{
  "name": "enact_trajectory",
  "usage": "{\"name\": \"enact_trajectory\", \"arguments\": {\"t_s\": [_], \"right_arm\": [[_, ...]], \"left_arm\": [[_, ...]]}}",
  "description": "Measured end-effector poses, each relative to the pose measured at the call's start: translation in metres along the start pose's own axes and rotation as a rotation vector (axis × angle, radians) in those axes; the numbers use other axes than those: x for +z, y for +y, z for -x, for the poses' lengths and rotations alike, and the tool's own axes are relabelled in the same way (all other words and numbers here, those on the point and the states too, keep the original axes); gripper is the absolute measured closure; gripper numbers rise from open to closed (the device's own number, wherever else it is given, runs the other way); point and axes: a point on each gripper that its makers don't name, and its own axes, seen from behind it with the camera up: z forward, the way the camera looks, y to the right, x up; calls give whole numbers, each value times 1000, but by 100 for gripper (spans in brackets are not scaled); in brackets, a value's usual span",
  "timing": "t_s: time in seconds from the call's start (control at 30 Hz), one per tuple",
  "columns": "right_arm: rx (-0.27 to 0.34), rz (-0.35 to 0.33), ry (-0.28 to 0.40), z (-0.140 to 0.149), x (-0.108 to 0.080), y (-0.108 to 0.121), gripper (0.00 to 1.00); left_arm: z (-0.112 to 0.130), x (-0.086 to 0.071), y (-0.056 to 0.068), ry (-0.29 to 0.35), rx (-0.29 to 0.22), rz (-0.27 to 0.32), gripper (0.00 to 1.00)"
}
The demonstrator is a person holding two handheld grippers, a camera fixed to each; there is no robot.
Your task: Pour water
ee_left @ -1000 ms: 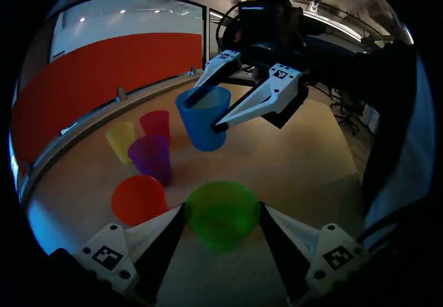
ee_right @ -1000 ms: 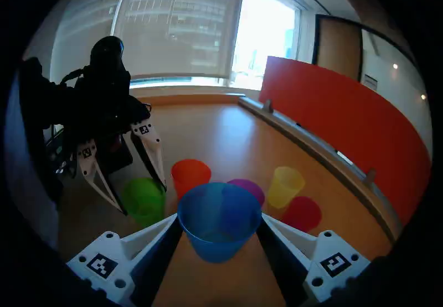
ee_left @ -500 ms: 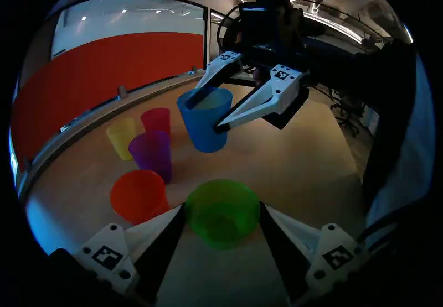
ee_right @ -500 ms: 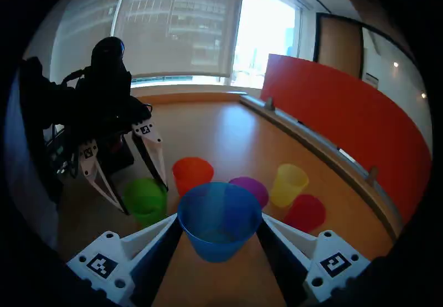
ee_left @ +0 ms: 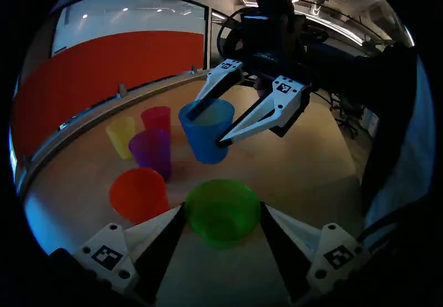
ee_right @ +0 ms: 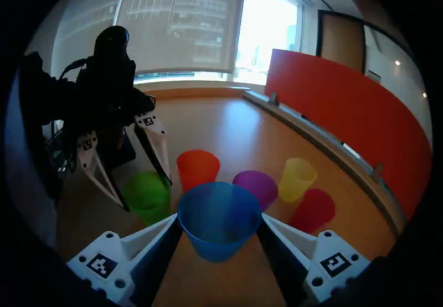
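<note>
**Wood bench, six cups, two of them gripped**

Pale wood bench runs beside a long red wall panel, with a bright window at the far end of the room.

The left gripper is closed on the green cup: both fingers press against its sides, and the cup stands upright with its mouth open to the camera. Straight ahead of it, the right gripper clamps the blue cup in the same way, one finger on each side (a person's dark sleeve shows behind it in the left gripper view). The blue cup looks upright. Whether its base touches the bench cannot be told.

Just left of the left gripper's left finger sits the orange cup, close beside the green one. Farther ahead on that side stands the purple cup. Beyond it are the yellow cup and the red cup, side by side. All four are upright and apart from both grippers.
</note>
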Motion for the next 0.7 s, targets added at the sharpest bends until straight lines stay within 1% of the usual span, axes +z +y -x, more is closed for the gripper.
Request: {"name": "enact_trajectory", "arguments": {"t_s": [0.1,0.17,0.4,0.7], "right_arm": [[2,-3,-1,2,4,-2,8],[0,-6,-3,4,6,-3,8],[5,-12,-11,14,14,-7,8],[21,-17,-30,30,24,-11,8]], "left_arm": [[0,0,0,-1,-11,1,7],[0,-1,-1,-5,-19,0,3],[5,-2,-2,-17,-38,2,3],[15,-7,-5,-40,-29,-16,2]]}}
